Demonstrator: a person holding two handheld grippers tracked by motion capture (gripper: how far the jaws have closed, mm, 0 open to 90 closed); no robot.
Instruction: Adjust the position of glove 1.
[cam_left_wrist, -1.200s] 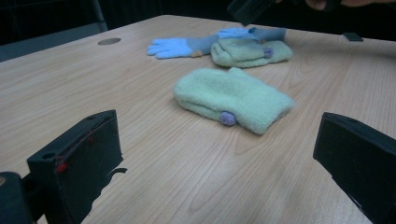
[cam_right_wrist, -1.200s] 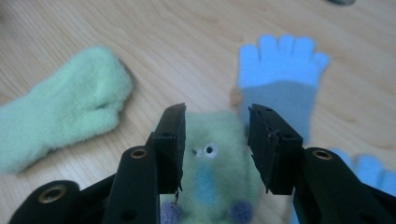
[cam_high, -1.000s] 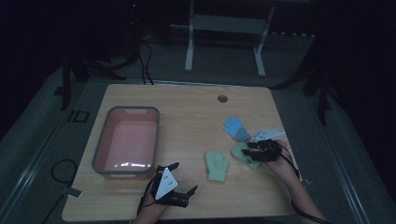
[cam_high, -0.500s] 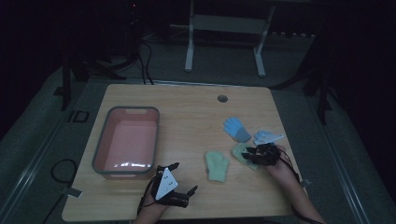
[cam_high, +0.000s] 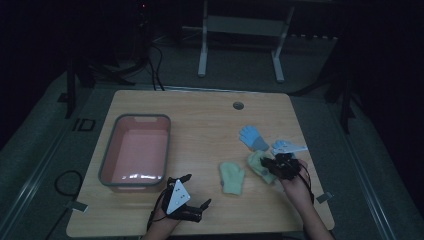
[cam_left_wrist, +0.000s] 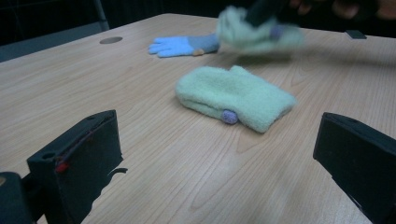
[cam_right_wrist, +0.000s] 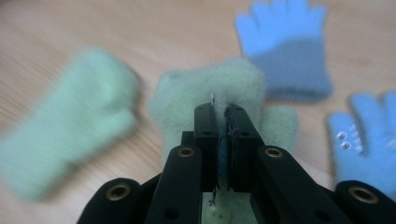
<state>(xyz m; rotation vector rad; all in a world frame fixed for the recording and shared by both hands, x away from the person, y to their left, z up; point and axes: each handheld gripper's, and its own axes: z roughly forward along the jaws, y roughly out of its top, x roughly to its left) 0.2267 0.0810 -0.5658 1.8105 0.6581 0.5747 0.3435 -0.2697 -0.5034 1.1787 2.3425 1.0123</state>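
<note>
It looks like a dim lab or recording studio: a bare wooden table (cam_high: 200, 115) with a cable hole (cam_high: 238, 105) stands on grey carpet (cam_high: 45, 155), with loose cables (cam_high: 155, 60) and a white metal stand (cam_high: 240, 30) behind.

tabletop (cam_high: 200, 115): pale wood, rounded corners, small round grommet (cam_high: 238, 105) near far edge
left part: pink tub (cam_high: 135, 150) with grey rim
centre-right: flat green mitten (cam_high: 232, 177)
right part: blue glove (cam_high: 252, 138), lighter blue glove (cam_high: 287, 146) just beside it
</note>
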